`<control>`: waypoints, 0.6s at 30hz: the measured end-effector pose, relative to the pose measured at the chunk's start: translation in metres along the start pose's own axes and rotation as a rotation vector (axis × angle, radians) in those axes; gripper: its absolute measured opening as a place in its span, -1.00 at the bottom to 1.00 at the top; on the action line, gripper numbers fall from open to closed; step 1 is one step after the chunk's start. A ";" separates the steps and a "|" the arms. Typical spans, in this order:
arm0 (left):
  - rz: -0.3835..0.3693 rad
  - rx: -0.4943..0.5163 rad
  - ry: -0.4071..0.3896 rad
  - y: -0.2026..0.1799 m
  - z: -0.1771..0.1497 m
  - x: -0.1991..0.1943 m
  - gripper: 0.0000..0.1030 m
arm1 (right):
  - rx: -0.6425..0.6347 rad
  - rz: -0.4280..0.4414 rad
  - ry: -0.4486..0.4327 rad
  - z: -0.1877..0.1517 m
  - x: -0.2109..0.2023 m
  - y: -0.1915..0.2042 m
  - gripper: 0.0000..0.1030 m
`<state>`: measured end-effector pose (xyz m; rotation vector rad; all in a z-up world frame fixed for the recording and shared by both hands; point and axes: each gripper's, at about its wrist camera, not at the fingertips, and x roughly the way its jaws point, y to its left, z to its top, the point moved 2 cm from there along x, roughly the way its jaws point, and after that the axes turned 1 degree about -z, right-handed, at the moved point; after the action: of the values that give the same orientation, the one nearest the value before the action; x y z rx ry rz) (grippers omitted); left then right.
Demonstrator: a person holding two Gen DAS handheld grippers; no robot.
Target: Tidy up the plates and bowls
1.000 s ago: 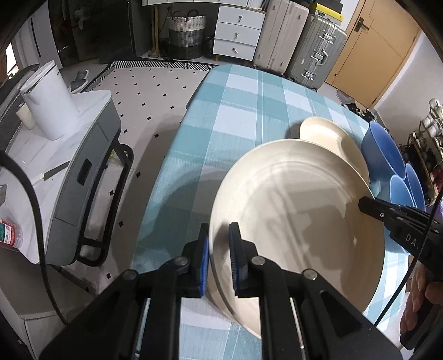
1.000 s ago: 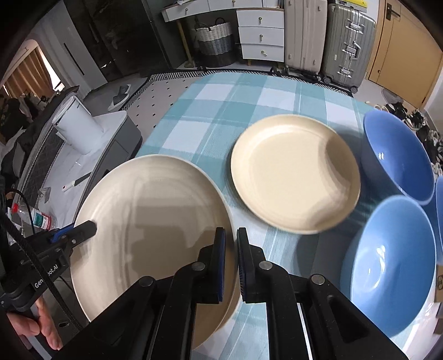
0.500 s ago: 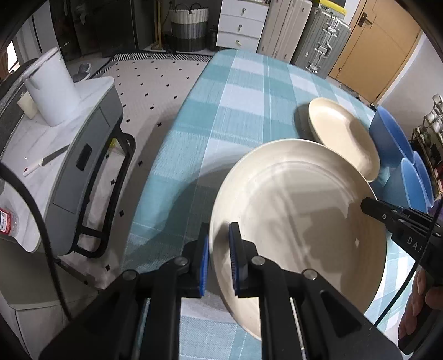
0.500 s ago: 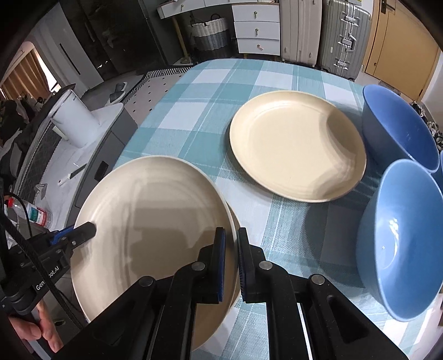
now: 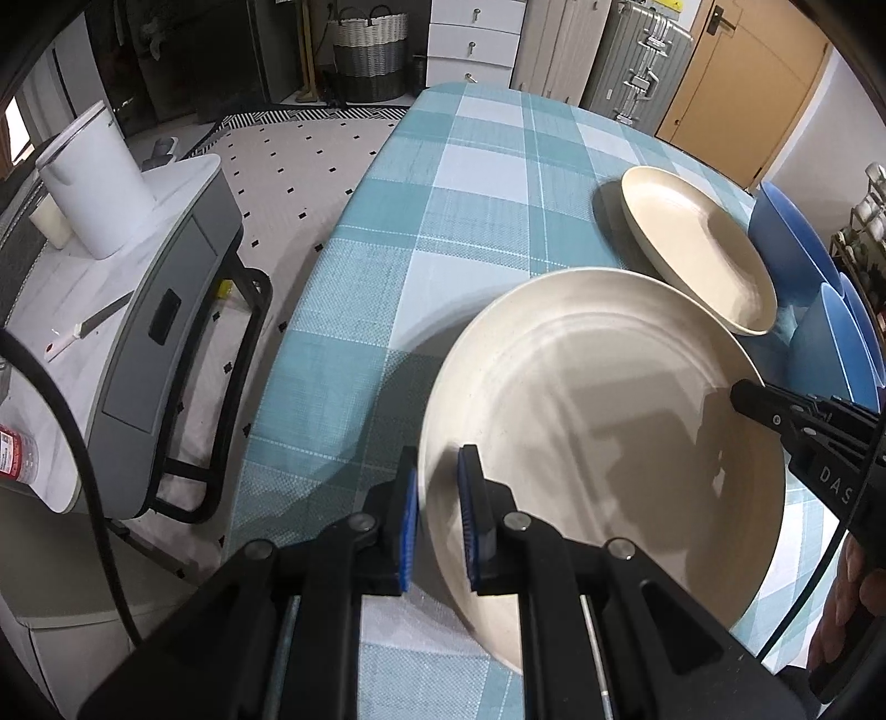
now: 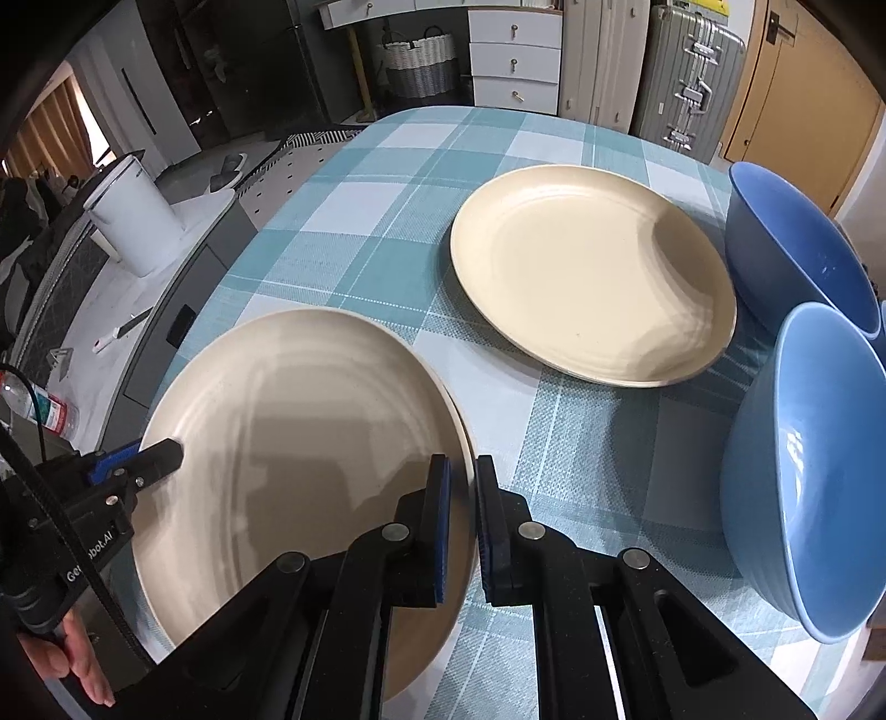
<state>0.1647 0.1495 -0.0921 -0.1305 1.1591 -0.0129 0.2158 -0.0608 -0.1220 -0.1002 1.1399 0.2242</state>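
Observation:
A large cream plate [image 5: 598,421] hangs tilted just above the near left part of the checked tablecloth [image 5: 487,183]. My left gripper [image 5: 437,482] is shut on its left rim. My right gripper [image 6: 462,482] is shut on its right rim [image 6: 299,432], and its tip also shows at the plate's far side [image 5: 742,396]. The left gripper [image 6: 166,454] appears across the plate in the right wrist view. A second, yellower plate [image 6: 592,271] lies flat on the table beyond. Two blue bowls [image 6: 792,249] [image 6: 808,459] stand to its right.
A grey cart [image 5: 166,310] with a white bucket [image 5: 94,183] stands off the table's left edge, with a bottle [image 6: 50,410] on it. Suitcases [image 6: 686,72], drawers [image 6: 515,55] and a basket [image 5: 371,50] line the far wall.
Both grippers have sunk towards the table with the large plate still held between them. The second plate and the bowls now appear closer.

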 end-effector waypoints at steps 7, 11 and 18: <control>0.053 0.044 -0.019 -0.004 -0.003 0.001 -0.82 | -0.044 -0.031 -0.035 -0.004 0.000 0.004 -0.84; 0.055 0.045 -0.019 -0.003 -0.003 0.003 -0.82 | -0.089 -0.073 -0.064 -0.009 -0.001 0.008 -0.84; 0.056 0.050 -0.010 -0.003 -0.002 0.004 -0.82 | -0.079 -0.069 -0.064 -0.012 0.004 0.004 -0.89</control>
<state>0.1649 0.1455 -0.0963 -0.0541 1.1511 0.0081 0.2059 -0.0589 -0.1307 -0.2007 1.0621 0.2096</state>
